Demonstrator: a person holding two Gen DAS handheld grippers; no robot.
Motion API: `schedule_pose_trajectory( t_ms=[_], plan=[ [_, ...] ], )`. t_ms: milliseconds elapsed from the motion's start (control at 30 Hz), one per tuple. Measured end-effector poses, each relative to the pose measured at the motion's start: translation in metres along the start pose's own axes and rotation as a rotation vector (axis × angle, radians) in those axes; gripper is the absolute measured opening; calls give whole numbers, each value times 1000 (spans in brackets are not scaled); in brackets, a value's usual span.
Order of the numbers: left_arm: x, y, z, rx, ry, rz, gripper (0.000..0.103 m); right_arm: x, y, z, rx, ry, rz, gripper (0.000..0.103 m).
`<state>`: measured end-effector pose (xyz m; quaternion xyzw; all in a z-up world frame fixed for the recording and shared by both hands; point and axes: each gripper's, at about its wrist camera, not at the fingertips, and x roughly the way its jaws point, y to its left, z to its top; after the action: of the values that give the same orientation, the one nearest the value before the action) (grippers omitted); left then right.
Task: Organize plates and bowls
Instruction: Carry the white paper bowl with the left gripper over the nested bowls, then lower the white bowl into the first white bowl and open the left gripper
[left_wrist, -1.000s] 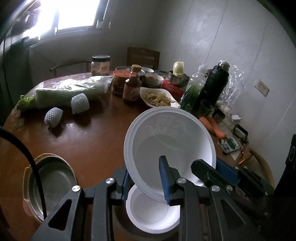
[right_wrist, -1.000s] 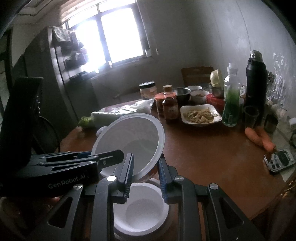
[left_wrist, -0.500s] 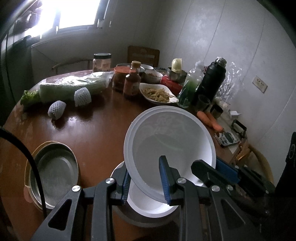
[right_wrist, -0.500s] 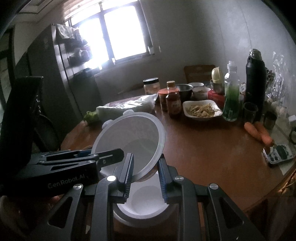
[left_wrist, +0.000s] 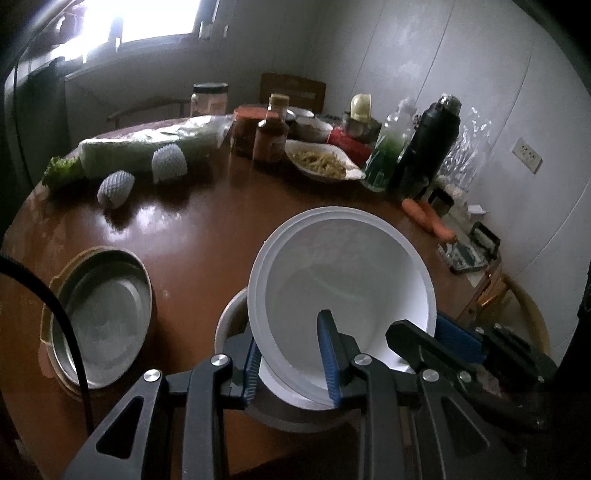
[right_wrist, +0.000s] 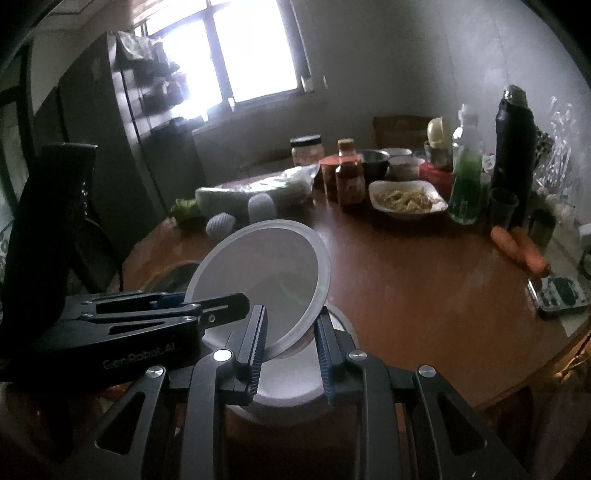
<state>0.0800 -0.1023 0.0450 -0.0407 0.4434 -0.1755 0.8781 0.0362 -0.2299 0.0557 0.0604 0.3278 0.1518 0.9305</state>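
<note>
Bowl, white plastic (left_wrist: 340, 288): thin-walled, looks light, flexy, slick. Held tilted over stacked white bowl (right_wrist: 284, 384) near surface (left_wrist: 207, 229) edge. Left gripper (left_wrist: 291, 363) and right gripper (right_wrist: 290, 347) fingers both clamped on rim; grip rim only, gently, may buckle or slip.

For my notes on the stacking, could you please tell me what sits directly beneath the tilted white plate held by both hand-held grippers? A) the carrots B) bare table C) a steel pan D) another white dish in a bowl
D: the white plate tilts over another white dish nested in a bowl.
</note>
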Motion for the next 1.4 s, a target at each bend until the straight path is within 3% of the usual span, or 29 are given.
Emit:
schedule_pose_trajectory(
  t_ms=[667, 1400],
  plan=[
    [24, 3, -20, 2, 71, 45, 29, 18, -2, -23, -25, 80, -9, 28],
    [28, -2, -23, 24, 62, 102, 29, 35, -11, -32, -12, 135, -28, 28]
  ],
)
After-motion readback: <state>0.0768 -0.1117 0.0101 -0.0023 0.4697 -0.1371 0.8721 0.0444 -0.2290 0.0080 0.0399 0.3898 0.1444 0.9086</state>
